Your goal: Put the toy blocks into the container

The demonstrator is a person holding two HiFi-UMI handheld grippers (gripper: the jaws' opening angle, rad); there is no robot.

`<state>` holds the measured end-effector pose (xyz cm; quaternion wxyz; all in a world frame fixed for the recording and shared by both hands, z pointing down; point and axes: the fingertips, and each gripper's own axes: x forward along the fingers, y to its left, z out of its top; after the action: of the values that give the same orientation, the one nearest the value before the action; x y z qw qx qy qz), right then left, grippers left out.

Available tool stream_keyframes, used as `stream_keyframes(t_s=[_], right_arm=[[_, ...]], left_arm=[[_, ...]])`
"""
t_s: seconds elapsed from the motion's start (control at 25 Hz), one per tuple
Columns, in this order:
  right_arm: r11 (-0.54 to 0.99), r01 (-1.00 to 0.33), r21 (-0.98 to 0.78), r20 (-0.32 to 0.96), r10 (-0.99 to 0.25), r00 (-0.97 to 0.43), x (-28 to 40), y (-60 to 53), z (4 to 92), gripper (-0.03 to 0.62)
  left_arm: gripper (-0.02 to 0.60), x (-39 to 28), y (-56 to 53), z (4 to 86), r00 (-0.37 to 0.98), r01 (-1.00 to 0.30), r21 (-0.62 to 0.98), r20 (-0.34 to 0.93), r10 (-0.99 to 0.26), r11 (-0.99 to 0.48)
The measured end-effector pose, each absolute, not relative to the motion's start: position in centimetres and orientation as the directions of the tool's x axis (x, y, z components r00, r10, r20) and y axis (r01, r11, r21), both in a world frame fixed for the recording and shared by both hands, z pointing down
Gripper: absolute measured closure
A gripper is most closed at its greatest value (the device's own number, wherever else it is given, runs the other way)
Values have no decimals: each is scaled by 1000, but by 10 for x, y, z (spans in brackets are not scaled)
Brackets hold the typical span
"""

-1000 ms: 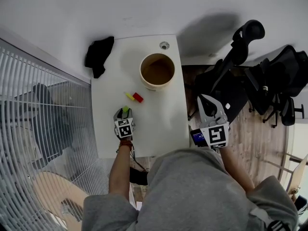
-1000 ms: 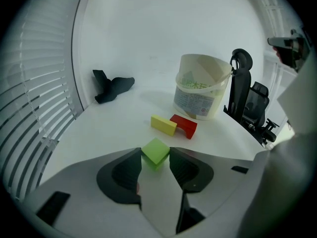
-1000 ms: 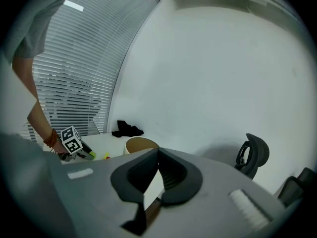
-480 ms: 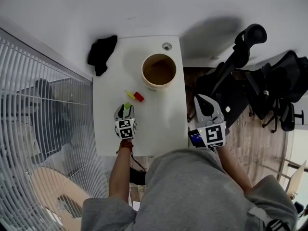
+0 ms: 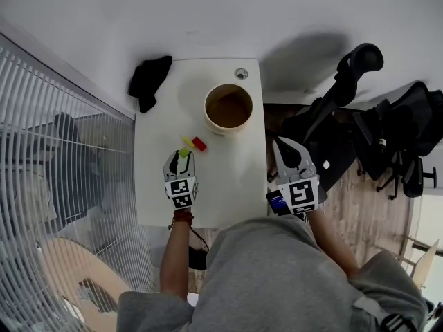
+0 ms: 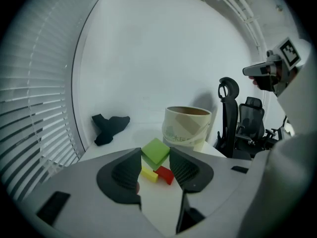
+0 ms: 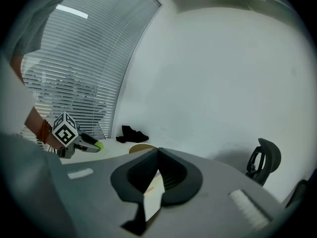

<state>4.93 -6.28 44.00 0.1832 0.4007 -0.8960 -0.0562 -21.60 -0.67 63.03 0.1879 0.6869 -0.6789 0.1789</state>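
Note:
A green block (image 6: 156,150) is pinched between the pads of my left gripper (image 6: 155,156), tilted and held above the white table (image 5: 228,178). From the head view, the left gripper (image 5: 181,158) hovers just short of a yellow block (image 5: 187,142) and a red block (image 5: 199,143) that lie side by side. Beyond them stands the cream bucket (image 5: 228,108), open and upright, also visible as the bucket (image 6: 187,125). My right gripper (image 5: 279,146) is off the table's right edge, its jaws shut on nothing, seen as the right gripper (image 7: 157,155).
A black cloth (image 5: 149,80) lies at the table's far left corner. A small round grommet (image 5: 241,73) sits behind the bucket. Black office chairs (image 5: 346,75) crowd the floor to the right. Window blinds (image 5: 55,158) run along the left.
My left gripper has risen off the table with the green block still in it. The right gripper has stayed about where it was.

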Motion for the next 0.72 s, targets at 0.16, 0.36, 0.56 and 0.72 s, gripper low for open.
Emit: stream_keyframes(t_s=[0.16,0.36,0.56,0.72], right_arm=[[680,-693,240,281,-732,-621,45,-65,440,583],[689,-685,237,268,-724,-636,40,-66,439,583],[688,-686,238,262,-725,-637,42,-70,436,583],[686,-689,233,260,-727,-636,46,-74,435,583]], left_arm=[[402,-208,-12,601,19,-1000,15,448,-894,-14],[402,-198,-19,567,30,-1000,7,386,-922,-30],[402,-190,-25,532,38,-999,-12,320,-947,-44],[402,-180,-30,508,50,-998,-16,273,-961,-57]])
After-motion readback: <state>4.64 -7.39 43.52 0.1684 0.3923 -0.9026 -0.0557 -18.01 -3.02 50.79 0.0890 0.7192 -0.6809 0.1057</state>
